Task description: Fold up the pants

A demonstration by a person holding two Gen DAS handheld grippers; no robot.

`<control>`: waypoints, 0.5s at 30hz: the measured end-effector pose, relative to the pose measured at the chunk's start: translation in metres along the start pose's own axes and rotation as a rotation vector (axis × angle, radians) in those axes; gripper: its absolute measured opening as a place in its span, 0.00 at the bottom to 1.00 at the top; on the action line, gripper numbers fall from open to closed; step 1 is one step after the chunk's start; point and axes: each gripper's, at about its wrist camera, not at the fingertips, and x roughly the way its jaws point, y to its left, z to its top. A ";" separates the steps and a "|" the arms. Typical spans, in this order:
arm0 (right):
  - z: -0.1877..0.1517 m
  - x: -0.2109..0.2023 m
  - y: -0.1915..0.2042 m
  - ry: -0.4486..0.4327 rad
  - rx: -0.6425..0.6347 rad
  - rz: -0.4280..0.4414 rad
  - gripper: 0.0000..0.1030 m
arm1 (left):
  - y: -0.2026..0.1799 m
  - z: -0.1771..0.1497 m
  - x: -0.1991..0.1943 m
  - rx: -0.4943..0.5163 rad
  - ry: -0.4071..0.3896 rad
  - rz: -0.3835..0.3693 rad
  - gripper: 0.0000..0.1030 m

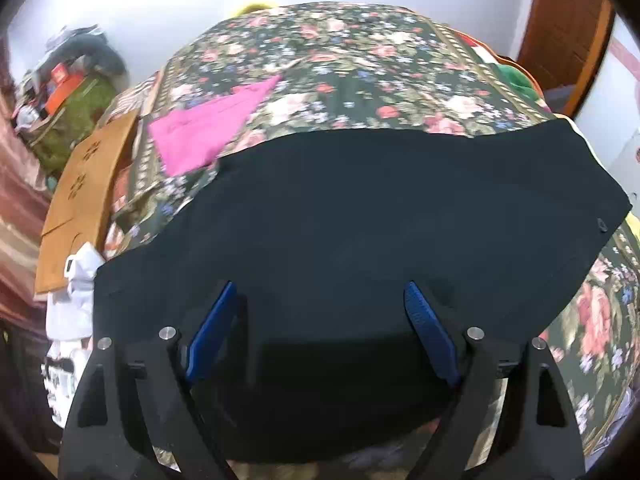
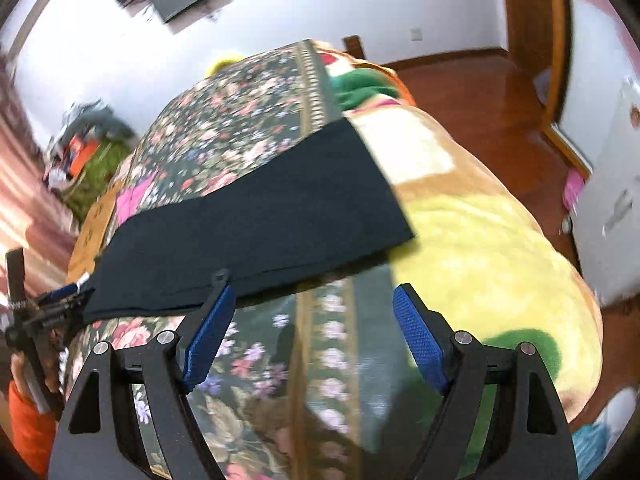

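The black pants lie flat as a long band across the floral bedspread. In the left wrist view my left gripper hovers over the near part of the pants, with its blue pads wide apart and nothing pinched. In the right wrist view the pants stretch from the lower left to the upper right. My right gripper is open over the bare bedspread, just short of the pants' near edge. The left gripper shows at the far left, held by a hand in an orange sleeve.
A pink garment lies beyond the pants on the left. A brown card sheet and white items sit at the bed's left edge. A yellow-green blanket covers the right side. Wooden floor and a white cabinet lie beyond.
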 end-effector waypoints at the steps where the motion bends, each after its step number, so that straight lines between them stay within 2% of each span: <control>1: 0.002 0.001 -0.004 0.004 0.020 0.009 0.76 | -0.003 0.004 0.002 0.003 0.006 -0.017 0.83; 10: 0.017 0.030 -0.033 0.038 0.124 0.064 0.54 | -0.042 0.029 0.018 0.040 0.065 -0.130 0.83; 13: 0.020 0.032 -0.034 0.022 0.129 0.055 0.46 | -0.057 0.036 0.024 0.055 0.080 -0.159 0.83; 15: 0.023 0.032 -0.034 0.006 0.121 0.034 0.38 | -0.065 0.041 0.028 0.058 0.090 -0.176 0.83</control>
